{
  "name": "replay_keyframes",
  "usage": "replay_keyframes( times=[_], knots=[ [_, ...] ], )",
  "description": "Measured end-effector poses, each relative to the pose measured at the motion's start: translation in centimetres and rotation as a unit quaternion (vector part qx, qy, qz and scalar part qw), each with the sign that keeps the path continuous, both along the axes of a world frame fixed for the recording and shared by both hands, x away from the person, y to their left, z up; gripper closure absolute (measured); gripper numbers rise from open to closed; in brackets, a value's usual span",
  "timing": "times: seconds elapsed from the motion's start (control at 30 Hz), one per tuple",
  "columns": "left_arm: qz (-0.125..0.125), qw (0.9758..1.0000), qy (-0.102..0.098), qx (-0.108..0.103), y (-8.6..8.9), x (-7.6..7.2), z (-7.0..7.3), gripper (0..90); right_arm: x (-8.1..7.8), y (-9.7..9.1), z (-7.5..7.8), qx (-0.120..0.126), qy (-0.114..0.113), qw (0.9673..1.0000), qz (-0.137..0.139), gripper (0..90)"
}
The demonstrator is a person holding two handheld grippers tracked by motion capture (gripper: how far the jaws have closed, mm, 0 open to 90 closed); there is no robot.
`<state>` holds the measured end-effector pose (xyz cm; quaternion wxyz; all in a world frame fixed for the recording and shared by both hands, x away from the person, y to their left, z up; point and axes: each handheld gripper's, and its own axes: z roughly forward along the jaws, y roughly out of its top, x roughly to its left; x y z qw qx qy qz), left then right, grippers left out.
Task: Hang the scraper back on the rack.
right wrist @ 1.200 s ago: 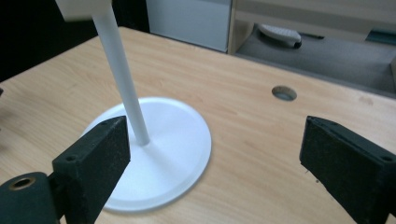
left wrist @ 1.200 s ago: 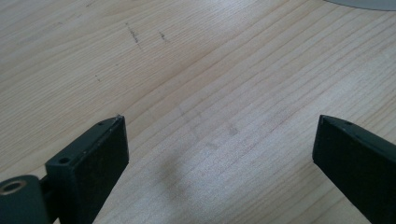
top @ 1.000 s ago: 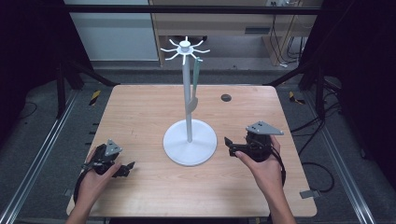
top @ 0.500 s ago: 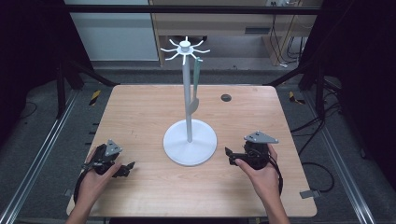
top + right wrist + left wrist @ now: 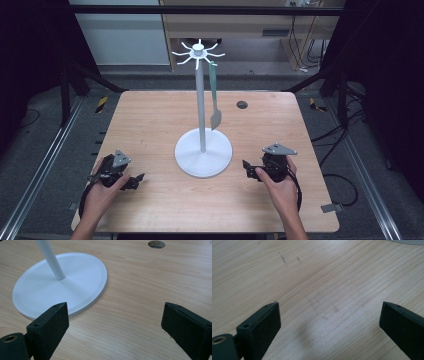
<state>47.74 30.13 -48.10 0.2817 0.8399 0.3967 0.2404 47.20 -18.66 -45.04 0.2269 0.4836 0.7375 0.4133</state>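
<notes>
White stand rises mid-table between both grippers. Right gripper, jaws spread wide and holding nothing, rests low just beside the stand's round base. Left gripper, likewise agape, lies farther off on the table.

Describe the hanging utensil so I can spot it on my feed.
Find the white stand in the middle of the table. At its top is a ring of spokes; the spatula hangs from one on the right, beside the pole. It is the one green-handled thing there.
</notes>
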Motion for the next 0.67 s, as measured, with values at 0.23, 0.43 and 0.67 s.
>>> replay_keyframes(
  times=[0.23, 0.43, 0.67],
  knots=[
    [0.0, 1.0, 0.0, 0.0, 0.0, 0.0, 0.0, 3.3, 0.0, -0.7, -1.3, -0.003, 0.018, 0.9997, -0.016, 9.7],
    [0.001, 1.0, -0.003, -0.002, 0.0, 0.0, 0.1, 3.3, -0.1, -1.1, -2.1, -0.011, 0.026, 0.9994, -0.021, 9.8],
    [-0.003, 1.0, -0.003, 0.001, -0.3, 0.1, 0.1, 3.2, -0.3, -1.0, -2.7, -0.022, 0.037, 0.9989, -0.019, 10.0]
  ],
)
